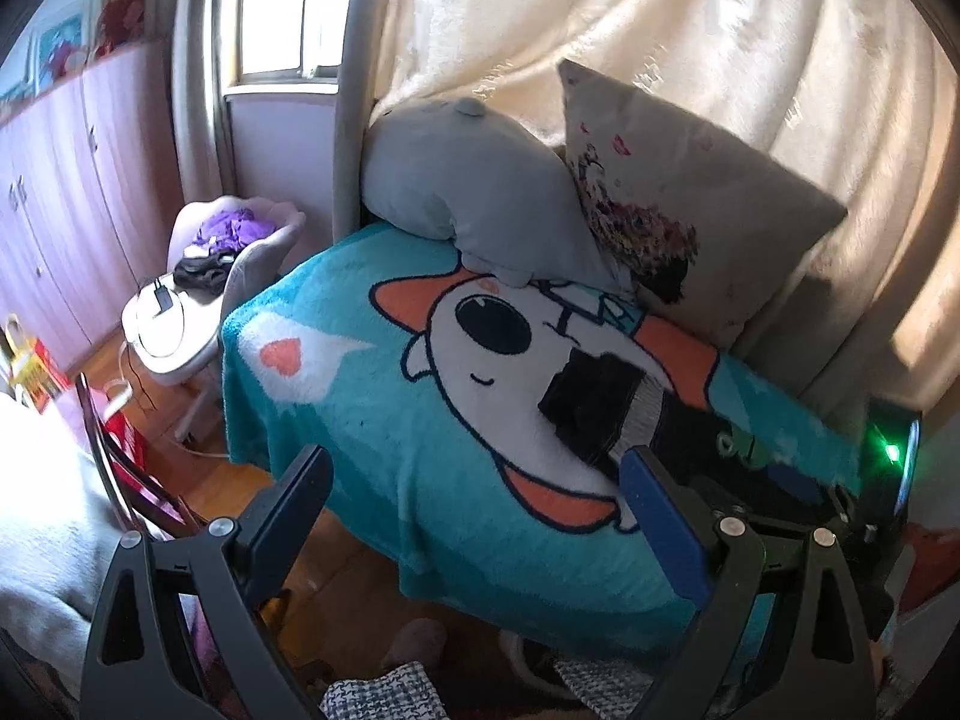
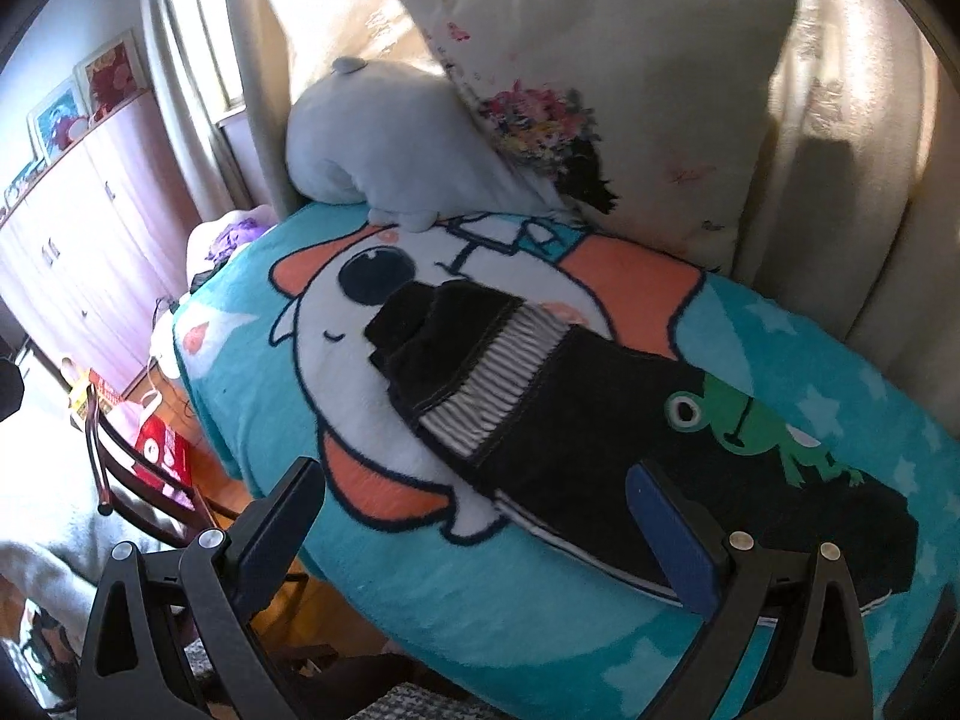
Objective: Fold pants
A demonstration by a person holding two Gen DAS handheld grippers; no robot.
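Observation:
Black pants (image 2: pixel 600 432) with a striped grey waistband and a green frog print lie folded on the teal cartoon blanket (image 2: pixel 480 612). In the left wrist view the pants (image 1: pixel 600 402) lie right of centre, partly behind my right fingertip. My left gripper (image 1: pixel 474 516) is open and empty, held above the blanket's near edge, left of the pants. My right gripper (image 2: pixel 474 516) is open and empty, just in front of the pants' near edge. The other gripper's body with a green light (image 1: pixel 888 456) shows at the right of the left wrist view.
A grey plush pillow (image 1: pixel 468 192) and a floral cushion (image 1: pixel 690 204) lean at the bed's head against a cream curtain. A chair with clothes (image 1: pixel 222 252) stands beside the bed. A dark chair frame (image 2: pixel 138 480) and red bag stand on the wooden floor to the left.

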